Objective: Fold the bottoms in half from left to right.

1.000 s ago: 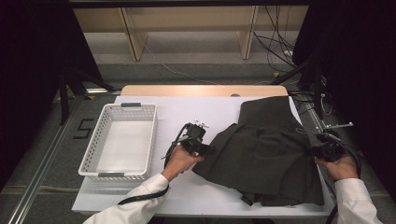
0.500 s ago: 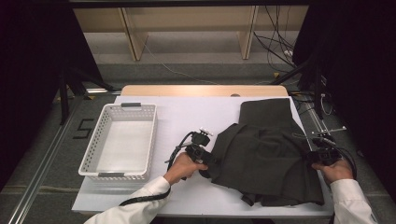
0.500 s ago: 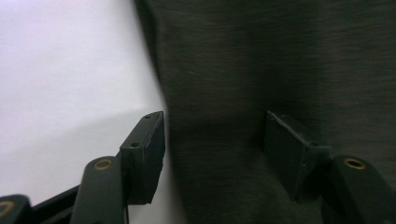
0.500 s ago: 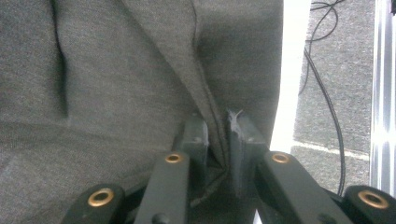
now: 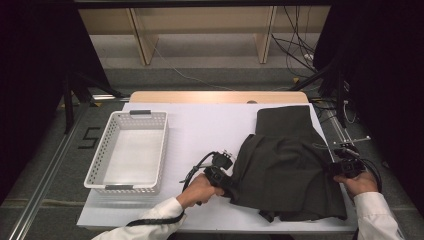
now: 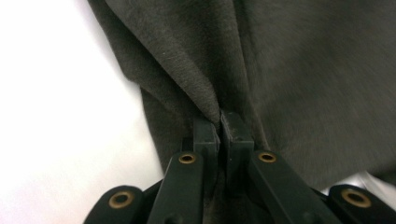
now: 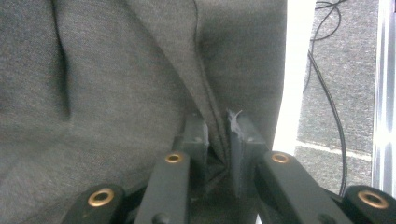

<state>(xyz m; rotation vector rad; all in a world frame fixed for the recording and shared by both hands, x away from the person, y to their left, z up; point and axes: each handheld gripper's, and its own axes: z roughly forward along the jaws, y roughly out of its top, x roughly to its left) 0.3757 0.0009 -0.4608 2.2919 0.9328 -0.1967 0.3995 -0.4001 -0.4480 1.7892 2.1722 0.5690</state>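
A dark grey garment (image 5: 290,165) lies spread over the right half of the white table (image 5: 210,125). My left gripper (image 5: 229,184) is at the garment's near left edge. Its jaws have just been closing, and in the left gripper view they stand shut (image 6: 219,122) on a raised fold of the cloth (image 6: 289,70). My right gripper (image 5: 336,167) is at the garment's right edge. In the right gripper view its jaws (image 7: 217,122) pinch a seamed fold of the grey fabric (image 7: 116,70).
A white perforated basket (image 5: 100,167) stands on the left part of the table, with nothing in it. A wooden strip runs along the table's far edge (image 5: 220,96). Cables (image 5: 300,50) lie on the floor beyond the right side.
My left gripper has moved right and toward me to the garment's left edge and closed on a fold of it. The right hand has hardly moved.
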